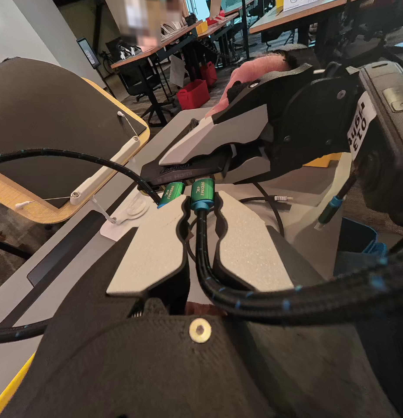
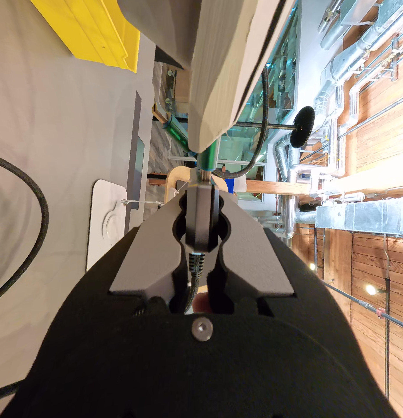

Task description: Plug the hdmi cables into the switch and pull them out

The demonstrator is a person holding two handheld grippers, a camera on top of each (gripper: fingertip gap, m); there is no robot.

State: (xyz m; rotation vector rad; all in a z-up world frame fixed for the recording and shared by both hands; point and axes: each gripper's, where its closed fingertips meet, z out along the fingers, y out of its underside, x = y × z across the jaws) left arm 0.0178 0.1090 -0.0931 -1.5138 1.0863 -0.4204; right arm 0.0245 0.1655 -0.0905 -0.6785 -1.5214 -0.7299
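Two tools work one small job here. The left tool (image 1: 201, 210) stands with its pale, grainy fingers (image 1: 245, 244) parted a little, one on each side of the right-hand green plug (image 1: 202, 191) and its braided cable (image 1: 201, 239); I see a gap on both sides, so it grips nothing. The right tool (image 2: 201, 222) is clamped flat on the switch (image 2: 201, 224), which the left view shows held up off the grey surface (image 1: 309, 214), its port edge towards the plugs.

Both plugs, the second plug (image 1: 171, 192) just beside the first, sit with their noses at or in the ports; how deep they are seated I cannot tell.

The switch looks like a light, slim box of smooth black plastic, rigid but apt to twist in a flat pinch, so I judge the right grip must resist a straight pull. The plug shells are hard anodised metal, slick and rounded at the blue collar. The best hold seems to be on the shell's broad faces, not on the cable. The cable is woven, thick and springy, and its loop will likely tug sideways.

A thinner black lead (image 2: 37, 203) curls on the surface, and a yellow bin (image 2: 94, 34) lies farther off.
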